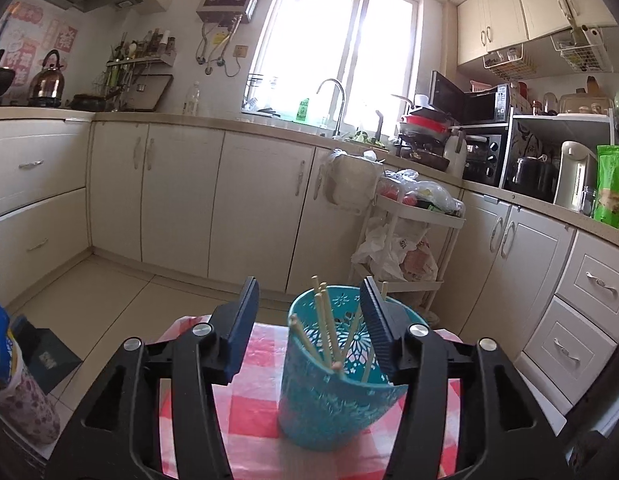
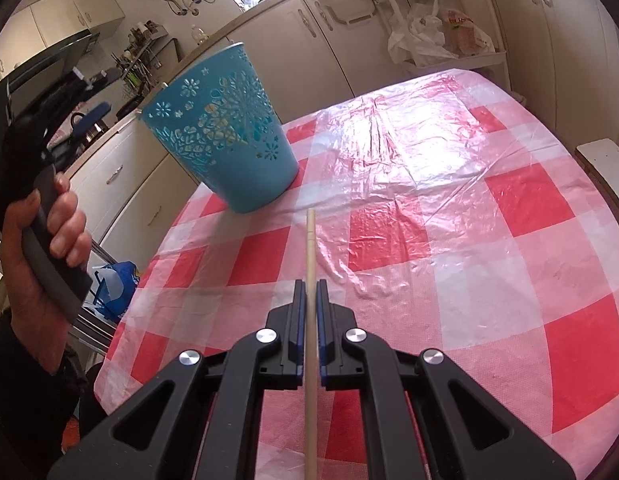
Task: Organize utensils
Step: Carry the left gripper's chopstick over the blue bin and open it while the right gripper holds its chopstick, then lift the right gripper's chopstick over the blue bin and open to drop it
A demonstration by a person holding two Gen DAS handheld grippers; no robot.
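Right gripper clamps a chopstick, tail cropped; left gripper gapes around the basket.

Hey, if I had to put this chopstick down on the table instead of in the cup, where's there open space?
Bare checked tablecloth stretches right of the blue holder, out to the far and right edges, and ahead of the right gripper, which is shut on the chopstick. It is crowded only at the holder, near the left edge, where the open left gripper sits at the rim.
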